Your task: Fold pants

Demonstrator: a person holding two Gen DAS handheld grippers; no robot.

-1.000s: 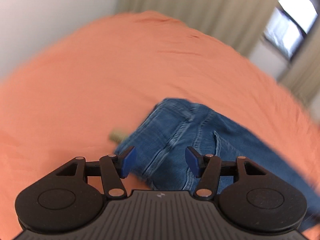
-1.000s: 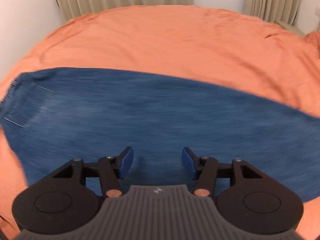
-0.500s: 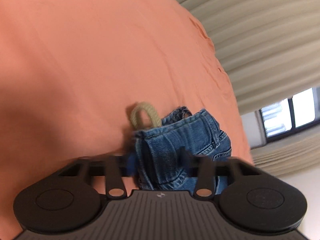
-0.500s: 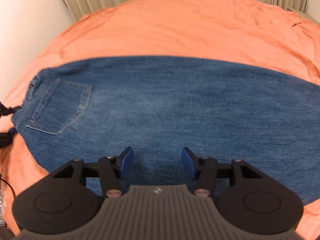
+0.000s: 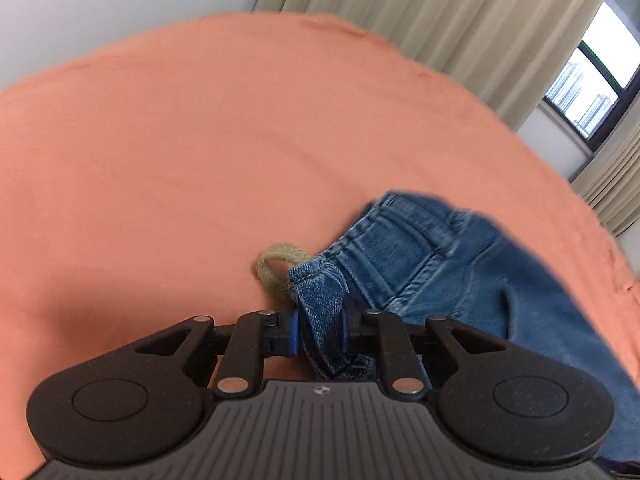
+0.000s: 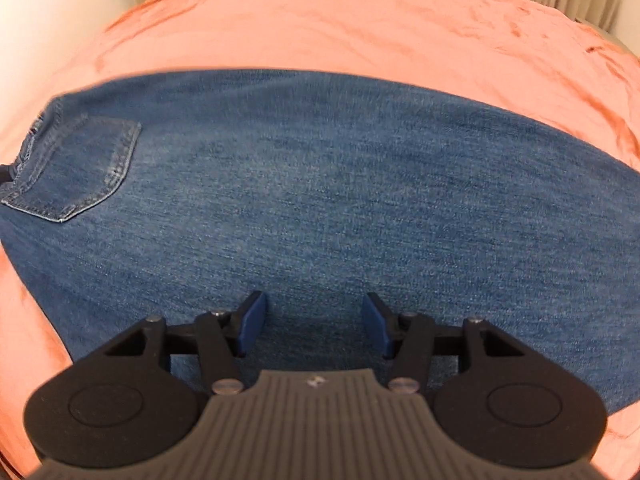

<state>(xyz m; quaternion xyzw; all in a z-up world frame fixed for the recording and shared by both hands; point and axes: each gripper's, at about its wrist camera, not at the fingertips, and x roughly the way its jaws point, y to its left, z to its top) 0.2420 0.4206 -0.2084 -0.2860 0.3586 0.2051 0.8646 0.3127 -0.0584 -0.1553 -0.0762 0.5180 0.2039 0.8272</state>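
Note:
Blue denim pants (image 6: 320,184) lie across an orange bed, with a back pocket (image 6: 80,168) at the left in the right wrist view. My right gripper (image 6: 313,328) is open and hovers just over the middle of the denim. In the left wrist view my left gripper (image 5: 319,330) is shut on a bunched corner of the pants' waistband (image 5: 320,304). The rest of the pants (image 5: 460,272) trail off to the right. A tan rope loop (image 5: 276,272) sticks out beside the held corner.
The orange bedsheet (image 5: 200,160) spreads wide to the left and beyond the pants. A white wall (image 5: 120,0), beige curtains (image 5: 440,12) and a window (image 5: 592,92) stand behind the bed. In the right wrist view the sheet (image 6: 360,20) is wrinkled at the far side.
My left gripper has closed on the waistband corner, which it straddled open a second ago. My right gripper has stayed open and moved closer to the denim.

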